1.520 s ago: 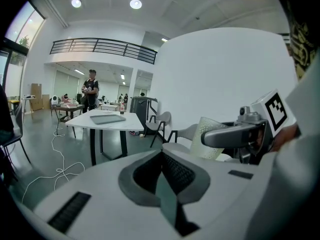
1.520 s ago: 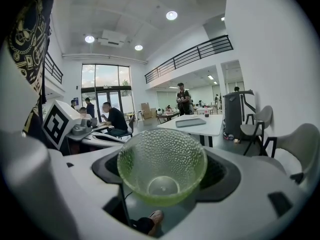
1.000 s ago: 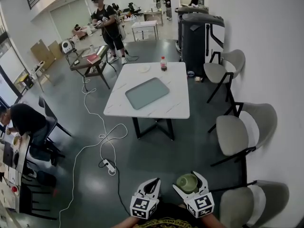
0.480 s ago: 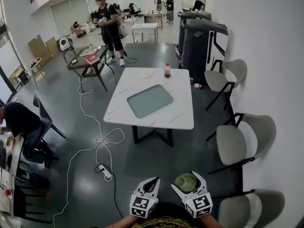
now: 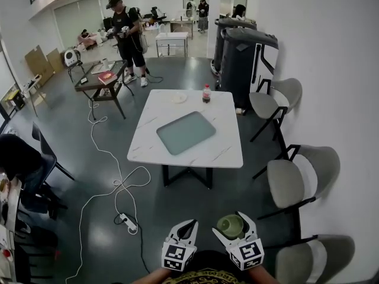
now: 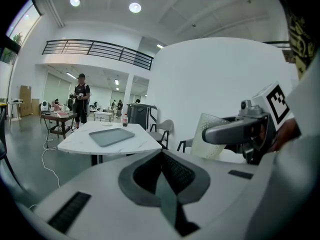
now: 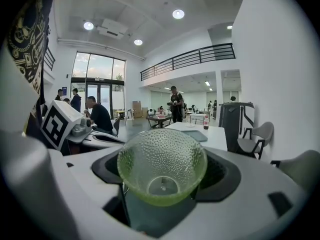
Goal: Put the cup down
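Observation:
A green dimpled glass cup (image 7: 162,166) sits between the jaws of my right gripper (image 7: 162,184), mouth facing the camera. In the head view the same cup (image 5: 231,225) shows at the bottom, held by the right gripper (image 5: 233,228) over the floor. My left gripper (image 5: 186,231) is beside it, shut and empty, its pads meeting in the left gripper view (image 6: 162,159). From that view the cup (image 6: 212,136) shows at the right. The white table (image 5: 225,149) with a grey-green tray (image 5: 185,132) stands well ahead of both grippers.
On the table's far edge are a red-capped bottle (image 5: 206,93) and a small plate (image 5: 179,98). Grey chairs (image 5: 293,176) line the right wall. A white cable and power strip (image 5: 124,220) lie on the floor at the left. People stand at the back.
The head view has shifted slightly, so the table sits a little lower in it. Both grippers keep their pose, the cup still in the right one.

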Motion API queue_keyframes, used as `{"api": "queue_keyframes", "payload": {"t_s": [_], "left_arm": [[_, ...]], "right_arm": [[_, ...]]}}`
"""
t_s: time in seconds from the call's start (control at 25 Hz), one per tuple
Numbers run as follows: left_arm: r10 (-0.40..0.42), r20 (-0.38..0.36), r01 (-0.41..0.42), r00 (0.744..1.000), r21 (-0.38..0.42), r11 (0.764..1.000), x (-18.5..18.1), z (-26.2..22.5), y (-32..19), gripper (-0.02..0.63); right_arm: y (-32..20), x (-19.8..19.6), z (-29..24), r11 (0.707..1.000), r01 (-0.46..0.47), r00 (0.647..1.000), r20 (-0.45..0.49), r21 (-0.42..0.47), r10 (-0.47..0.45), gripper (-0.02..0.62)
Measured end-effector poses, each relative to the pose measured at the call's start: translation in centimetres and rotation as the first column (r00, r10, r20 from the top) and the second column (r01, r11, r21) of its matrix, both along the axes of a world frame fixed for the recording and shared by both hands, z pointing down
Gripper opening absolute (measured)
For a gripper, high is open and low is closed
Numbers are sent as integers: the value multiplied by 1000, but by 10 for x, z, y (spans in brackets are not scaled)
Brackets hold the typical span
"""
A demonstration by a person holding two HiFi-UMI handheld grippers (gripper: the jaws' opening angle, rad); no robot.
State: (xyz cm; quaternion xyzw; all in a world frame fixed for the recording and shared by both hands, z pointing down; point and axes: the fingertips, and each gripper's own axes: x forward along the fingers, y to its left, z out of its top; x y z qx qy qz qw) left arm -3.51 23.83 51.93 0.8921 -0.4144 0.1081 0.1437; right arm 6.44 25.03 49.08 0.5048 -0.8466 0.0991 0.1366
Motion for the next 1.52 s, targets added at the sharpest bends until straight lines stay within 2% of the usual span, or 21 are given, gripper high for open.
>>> {"api": "queue_keyframes", "payload": {"t_s": [0.52,0.84,1.0,1.52], "left_arm": [[-56,-6,56,998,-10,998,-47,3,-20,8],[-147,14,147,989,-17,989,-64,5,-42,8],[-170,20,170,985,1,985,-57,-1,-59,8],[-238,62,239,969,-11,971,-20,-2,-113,8]], "right_arm": [[-27,-44,0,999,44,999,-11,-4,-44,397],[-63,-54,0,993,116,993,11,10,-116,397],[-83,-50,-1,989,147,989,21,17,-148,397],[-146,-14,3,976,219,973,66,15,-219,397]]}}
